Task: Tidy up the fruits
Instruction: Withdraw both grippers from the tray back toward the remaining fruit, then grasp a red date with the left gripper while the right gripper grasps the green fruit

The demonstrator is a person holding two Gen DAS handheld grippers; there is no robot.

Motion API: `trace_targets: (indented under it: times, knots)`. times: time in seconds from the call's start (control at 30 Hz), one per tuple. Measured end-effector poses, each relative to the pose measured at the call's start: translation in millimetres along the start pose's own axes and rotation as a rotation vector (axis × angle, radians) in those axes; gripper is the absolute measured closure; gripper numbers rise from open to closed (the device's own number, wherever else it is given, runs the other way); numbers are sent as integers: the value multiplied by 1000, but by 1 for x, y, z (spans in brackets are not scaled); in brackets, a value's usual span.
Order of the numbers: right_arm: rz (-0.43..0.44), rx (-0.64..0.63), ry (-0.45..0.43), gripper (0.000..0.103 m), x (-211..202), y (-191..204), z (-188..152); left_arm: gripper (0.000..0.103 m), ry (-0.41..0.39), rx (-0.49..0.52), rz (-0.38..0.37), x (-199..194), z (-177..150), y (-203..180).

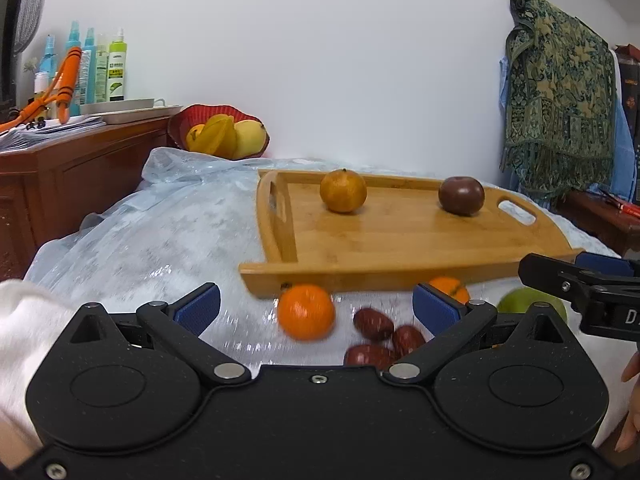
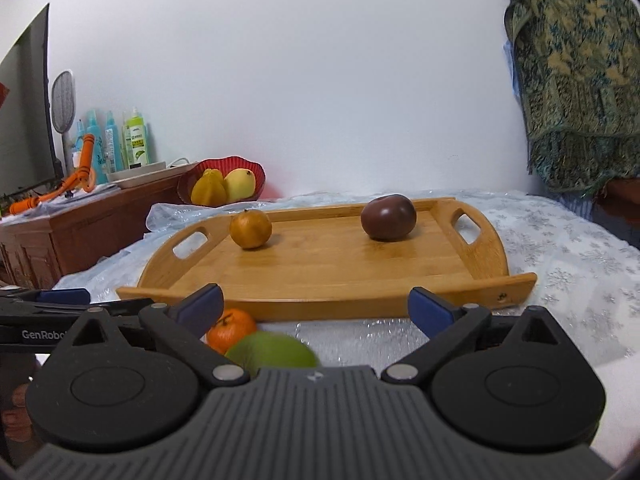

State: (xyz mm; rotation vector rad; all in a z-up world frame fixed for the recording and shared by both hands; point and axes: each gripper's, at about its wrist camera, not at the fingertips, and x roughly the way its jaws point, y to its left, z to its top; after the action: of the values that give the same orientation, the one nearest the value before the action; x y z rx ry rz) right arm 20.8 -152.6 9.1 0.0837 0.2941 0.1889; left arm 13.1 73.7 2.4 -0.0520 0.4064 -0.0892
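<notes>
A wooden tray (image 1: 400, 240) (image 2: 320, 272) lies on the plastic-covered table and carries a dull orange fruit (image 1: 343, 191) (image 2: 250, 228) and a dark purple fruit (image 1: 461, 195) (image 2: 388, 217). In front of the tray lie a bright tangerine (image 1: 306, 311), several red dates (image 1: 374, 324), a second tangerine (image 1: 450, 289) (image 2: 231, 329) and a green fruit (image 1: 520, 300) (image 2: 272, 350). My left gripper (image 1: 316, 306) stands open over the tangerine and dates, holding nothing. My right gripper (image 2: 316, 306) is open above the green fruit, with nothing gripped.
A red bowl (image 1: 184, 120) (image 2: 256, 170) with yellow fruit sits at the back left, beside a wooden cabinet (image 1: 80, 168) with spray bottles (image 1: 100, 68). A patterned cloth (image 1: 560, 112) hangs at the right. A white sleeve (image 1: 24, 340) shows at the left edge.
</notes>
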Motion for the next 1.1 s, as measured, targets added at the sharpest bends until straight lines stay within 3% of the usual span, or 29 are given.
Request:
trace_targets:
  times: [0.13, 0.33, 0.37, 0.47, 0.8, 1.1]
  knots:
    - [-25, -29, 2, 0, -5, 9, -9, 2, 1, 37, 1, -10, -10, -6]
    - [-36, -12, -5, 1, -12, 12, -14, 33, 34, 32, -33, -15, -16, -9]
    - [-34, -9, -4, 4, -12, 12, -15, 41, 42, 25, -38, -14, -17, -9]
    - [-23, -6, 7, 11, -13, 13, -18, 53, 61, 10, -47, -14, -19, -7]
    - [-23, -68, 14, 38, -14, 29, -26, 67, 61, 18, -63, -11, -21, -13]
    - [-20, -59, 14, 41, -14, 32, -30, 75, 77, 39, -73, -5, -27, -23]
